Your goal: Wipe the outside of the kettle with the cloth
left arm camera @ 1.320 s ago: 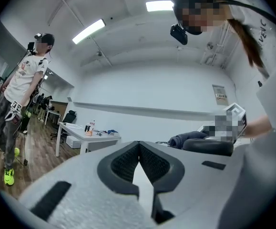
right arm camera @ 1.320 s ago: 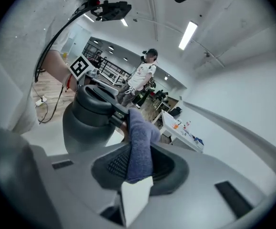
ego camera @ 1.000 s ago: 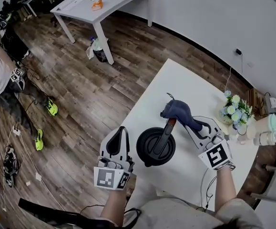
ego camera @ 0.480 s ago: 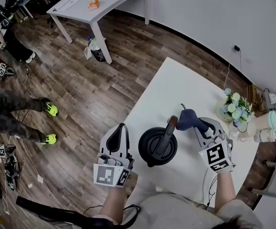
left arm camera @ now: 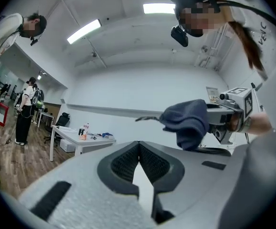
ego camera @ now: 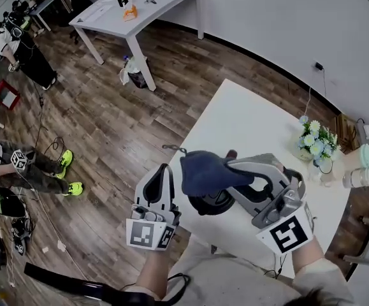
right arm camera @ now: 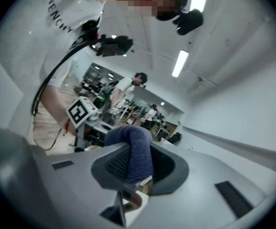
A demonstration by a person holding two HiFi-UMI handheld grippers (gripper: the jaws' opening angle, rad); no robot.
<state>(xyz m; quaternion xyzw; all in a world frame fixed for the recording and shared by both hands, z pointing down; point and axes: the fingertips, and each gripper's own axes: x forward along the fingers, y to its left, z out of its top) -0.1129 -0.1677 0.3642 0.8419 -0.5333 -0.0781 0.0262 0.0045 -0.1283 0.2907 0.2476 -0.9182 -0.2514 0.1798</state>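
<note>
The black kettle stands on the white table, mostly hidden under my right gripper and the cloth. My right gripper is raised over it, shut on the dark blue cloth, which bunches out past the jaws. In the right gripper view the cloth fills the gap between the pads. My left gripper hovers at the table's near-left edge, beside the kettle, shut with nothing in it; its pads meet. From the left gripper view the cloth hangs ahead to the right.
A vase of flowers and a pale bottle stand at the table's far right corner. Wooden floor lies to the left, with people and cables. Another white table stands far back.
My right gripper has risen and swung left with the cloth, from beside the kettle's handle to above the kettle, covering it. The left gripper has hardly moved.
</note>
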